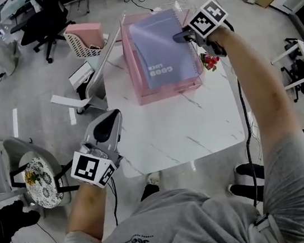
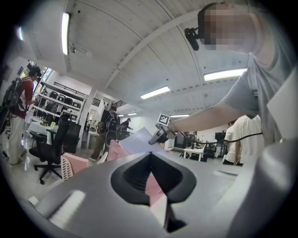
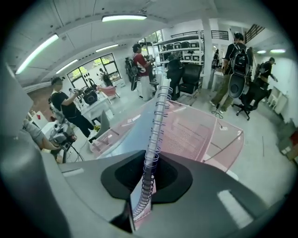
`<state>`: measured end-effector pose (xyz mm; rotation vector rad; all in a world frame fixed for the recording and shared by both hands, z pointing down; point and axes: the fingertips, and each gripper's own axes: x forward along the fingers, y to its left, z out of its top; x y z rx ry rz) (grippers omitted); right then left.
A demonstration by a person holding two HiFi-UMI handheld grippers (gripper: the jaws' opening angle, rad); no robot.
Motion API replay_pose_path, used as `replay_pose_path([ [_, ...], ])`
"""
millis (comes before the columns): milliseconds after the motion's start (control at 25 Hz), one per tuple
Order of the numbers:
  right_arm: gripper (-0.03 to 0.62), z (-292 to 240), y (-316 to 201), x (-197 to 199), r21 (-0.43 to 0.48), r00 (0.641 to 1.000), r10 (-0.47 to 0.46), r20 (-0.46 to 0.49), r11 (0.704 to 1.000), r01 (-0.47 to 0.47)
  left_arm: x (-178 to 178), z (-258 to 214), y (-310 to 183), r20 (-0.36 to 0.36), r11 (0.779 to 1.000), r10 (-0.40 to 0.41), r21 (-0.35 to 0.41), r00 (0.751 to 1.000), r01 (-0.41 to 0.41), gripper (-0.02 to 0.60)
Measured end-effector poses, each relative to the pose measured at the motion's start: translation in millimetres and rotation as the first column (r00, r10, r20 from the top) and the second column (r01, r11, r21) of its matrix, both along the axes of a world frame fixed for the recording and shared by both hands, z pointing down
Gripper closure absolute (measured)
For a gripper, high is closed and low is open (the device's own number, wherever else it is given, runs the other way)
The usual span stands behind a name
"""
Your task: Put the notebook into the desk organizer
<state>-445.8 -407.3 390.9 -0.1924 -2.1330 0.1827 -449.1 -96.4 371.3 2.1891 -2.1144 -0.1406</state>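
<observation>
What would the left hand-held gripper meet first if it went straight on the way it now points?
Most likely the pink desk organizer, at its side wall. The left hand-held gripper points level across the corner of the white table towards it. Depth is hard to judge, so this is an estimate.

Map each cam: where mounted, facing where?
Head view: on the person's head, steeply down at the table; both forearms, left gripper, right gripper show.
Left gripper view: on left gripper, level toward the organizer; own empty jaws, right arm.
Right gripper view: on right gripper, downward along the notebook it clamps; own jaws.
Shared: all show notebook and organizer.
</observation>
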Motion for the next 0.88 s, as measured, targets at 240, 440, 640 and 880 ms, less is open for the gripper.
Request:
replay_pose_path([
  [240,0.534,25.9,-16.4,-15.6,0.216,0.995,0.063,-0.073,0.975,-0.046,1.2,1.7,-0.5,-0.021,1.0,0.005,-0.001,1.0,-0.005,0.555],
  [440,0.48,40.2,-28.4,-22.8,0.408,0.993,0.049,-0.11,0.913,0.001,-2.5,6.0,0.0,-0.024,1.0,0.002,-0.004,1.0,-0.002,0.555],
  [640,0.408,42.0,-44.3,-26.0,0.588,0.991,0.1,-0.088,0.808,-0.029,0.1,10.1,0.2,-0.037,1.0,0.012,-0.009,0.999,-0.012,0.555],
  [880,0.295,38.2,-54.2,-28.0,0.67,0.995,0.094,-0.022,0.74,-0.055,4.3,12.0,-4.6,-0.042,0.999,0.032,-0.009,0.999,-0.032,0.555],
])
